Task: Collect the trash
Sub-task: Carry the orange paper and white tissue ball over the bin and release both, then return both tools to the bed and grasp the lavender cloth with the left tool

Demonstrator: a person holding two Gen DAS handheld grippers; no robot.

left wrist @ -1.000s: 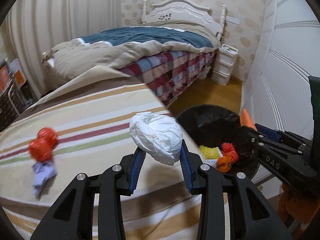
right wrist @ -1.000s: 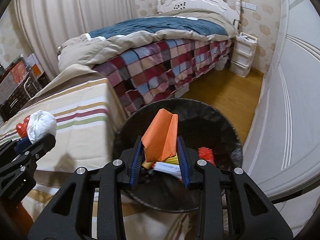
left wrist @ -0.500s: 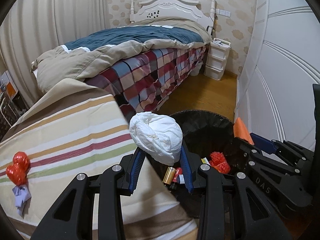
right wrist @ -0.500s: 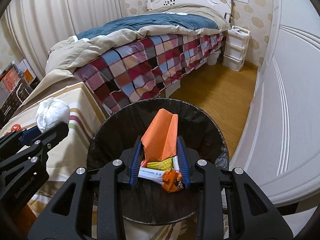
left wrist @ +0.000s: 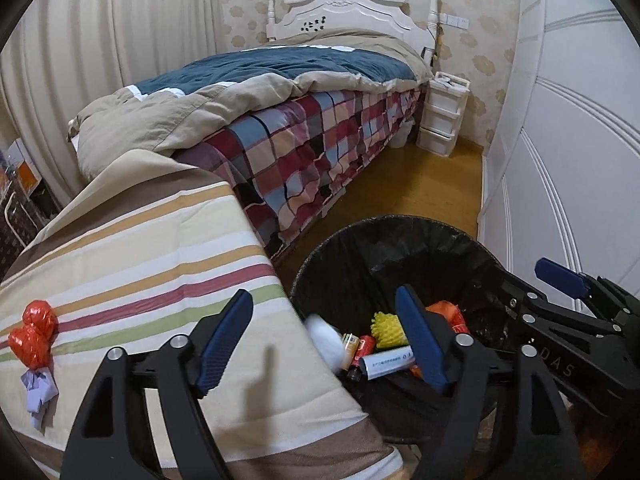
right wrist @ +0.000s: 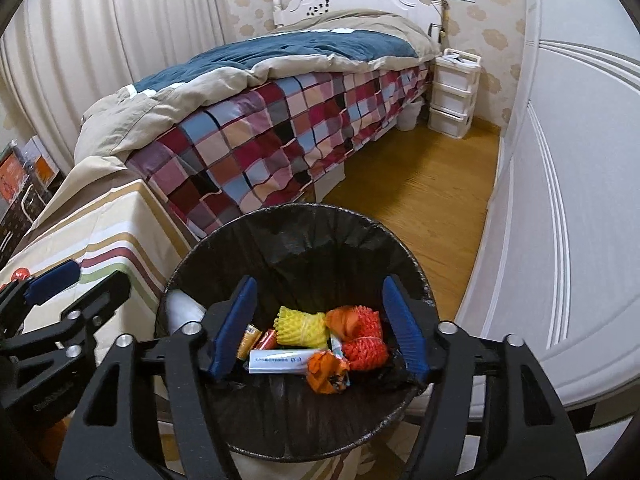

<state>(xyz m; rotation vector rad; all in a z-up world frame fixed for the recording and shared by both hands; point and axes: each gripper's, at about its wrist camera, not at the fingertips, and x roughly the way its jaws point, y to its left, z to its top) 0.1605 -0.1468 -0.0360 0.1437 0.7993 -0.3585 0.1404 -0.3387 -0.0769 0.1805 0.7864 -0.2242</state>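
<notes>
My left gripper (left wrist: 324,298) hangs at the left rim of the black-lined bin (left wrist: 384,224). Its jaws are opening with nothing between them. A white crumpled wad (left wrist: 326,336) is dropping just below, and shows inside the bin's left wall (right wrist: 184,312) in the right wrist view. My right gripper (right wrist: 320,284) is over the bin, its jaws opening and empty. An orange piece (right wrist: 352,320) lies in the bin among a yellow foam net (right wrist: 300,326), batteries (right wrist: 256,340) and a white tube (right wrist: 284,360). A red crumpled bag (left wrist: 34,336) and a lilac scrap (left wrist: 38,388) lie on the striped tablecloth (left wrist: 160,264).
A bed with a plaid cover (left wrist: 320,152) stands beyond the table and bin. White plastic drawers (left wrist: 442,120) sit by the headboard. White wardrobe doors (left wrist: 580,160) line the right side, with wooden floor (left wrist: 420,192) between.
Both grippers moved over the bin and opened. The white wad left the left jaws and the orange piece left the right jaws; both dropped into the bin.
</notes>
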